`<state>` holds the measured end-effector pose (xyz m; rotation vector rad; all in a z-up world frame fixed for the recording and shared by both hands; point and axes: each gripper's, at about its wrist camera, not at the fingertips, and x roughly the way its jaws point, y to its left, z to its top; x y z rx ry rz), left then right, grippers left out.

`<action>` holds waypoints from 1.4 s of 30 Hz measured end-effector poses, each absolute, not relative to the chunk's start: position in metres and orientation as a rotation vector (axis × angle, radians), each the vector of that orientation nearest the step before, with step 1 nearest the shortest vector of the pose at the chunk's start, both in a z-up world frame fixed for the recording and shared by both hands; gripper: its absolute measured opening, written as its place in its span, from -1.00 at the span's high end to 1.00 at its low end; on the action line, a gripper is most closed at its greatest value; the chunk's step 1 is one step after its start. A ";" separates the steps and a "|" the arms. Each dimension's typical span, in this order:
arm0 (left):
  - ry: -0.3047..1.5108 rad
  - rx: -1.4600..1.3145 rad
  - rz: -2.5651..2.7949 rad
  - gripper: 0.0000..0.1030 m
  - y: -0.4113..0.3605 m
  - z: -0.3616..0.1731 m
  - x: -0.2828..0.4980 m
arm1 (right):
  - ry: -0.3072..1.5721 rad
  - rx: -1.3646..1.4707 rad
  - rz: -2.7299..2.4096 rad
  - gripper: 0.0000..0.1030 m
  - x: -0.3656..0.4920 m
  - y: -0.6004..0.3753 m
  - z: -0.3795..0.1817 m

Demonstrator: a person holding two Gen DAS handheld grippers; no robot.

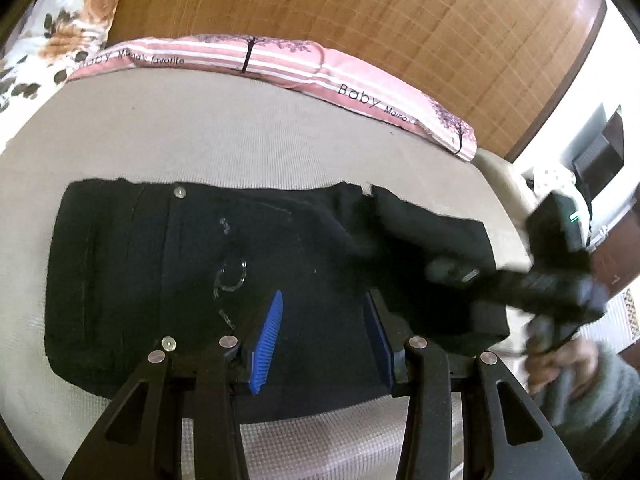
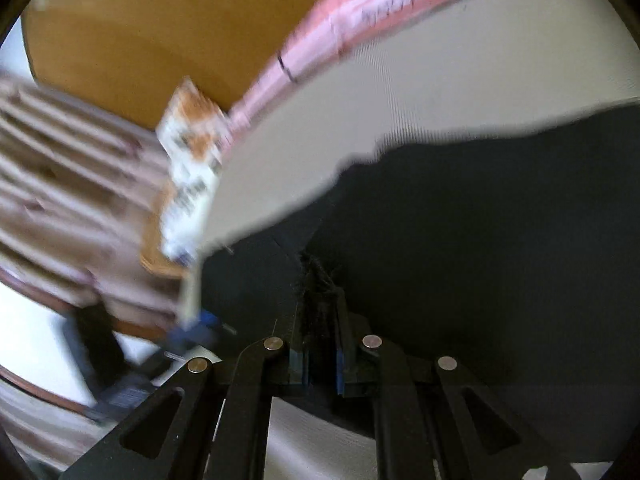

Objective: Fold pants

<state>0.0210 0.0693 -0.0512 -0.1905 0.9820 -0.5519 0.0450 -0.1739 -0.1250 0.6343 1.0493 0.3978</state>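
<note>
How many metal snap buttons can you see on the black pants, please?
2 on the black pants: one snap at the far edge, left of centre, and one at the near edge beside the left gripper. Folded layers may hide others.

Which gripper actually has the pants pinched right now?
The right gripper: its jaws are shut on black pants fabric. The left gripper hovers open, holding nothing.

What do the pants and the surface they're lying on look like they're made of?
Pants: looks like black denim, matte, going by the metal rivet button and stitched seams. Surface: beige woven or knitted cover with a fine ribbed texture, matte; fibre unclear.
</note>
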 end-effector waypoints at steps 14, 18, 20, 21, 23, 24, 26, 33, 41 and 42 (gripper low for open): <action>1.172 -0.325 -0.774 0.15 0.026 -0.074 0.040 | 0.980 0.634 0.334 -0.04 0.002 -0.215 -0.091; 1.292 -0.406 -0.804 0.15 0.013 -0.095 0.051 | 0.957 0.716 0.270 -0.04 -0.020 -0.251 -0.094; 1.316 -0.418 -0.803 0.15 0.010 -0.100 0.054 | 0.950 0.749 0.251 -0.04 -0.025 -0.262 -0.096; 1.326 -0.425 -0.802 0.15 0.008 -0.103 0.056 | 0.948 0.761 0.243 -0.04 -0.027 -0.266 -0.098; 1.358 -0.449 -0.799 0.16 0.006 -0.110 0.060 | 0.938 0.789 0.223 -0.05 -0.029 -0.273 -0.102; 1.385 -0.470 -0.797 0.16 0.004 -0.115 0.062 | 0.936 0.800 0.220 -0.05 -0.031 -0.276 -0.103; 1.428 -0.493 -0.802 0.17 0.000 -0.124 0.064 | 0.932 0.827 0.213 -0.05 -0.031 -0.282 -0.108; 1.451 -0.549 -0.790 0.23 -0.017 -0.133 0.075 | 0.940 0.873 0.206 -0.05 -0.029 -0.289 -0.120; 1.449 -0.505 -0.740 0.33 -0.001 -0.128 0.068 | 0.951 0.896 0.211 -0.05 -0.028 -0.288 -0.125; 1.446 -0.496 -0.731 0.33 0.002 -0.127 0.068 | 0.950 0.896 0.211 -0.05 -0.028 -0.287 -0.124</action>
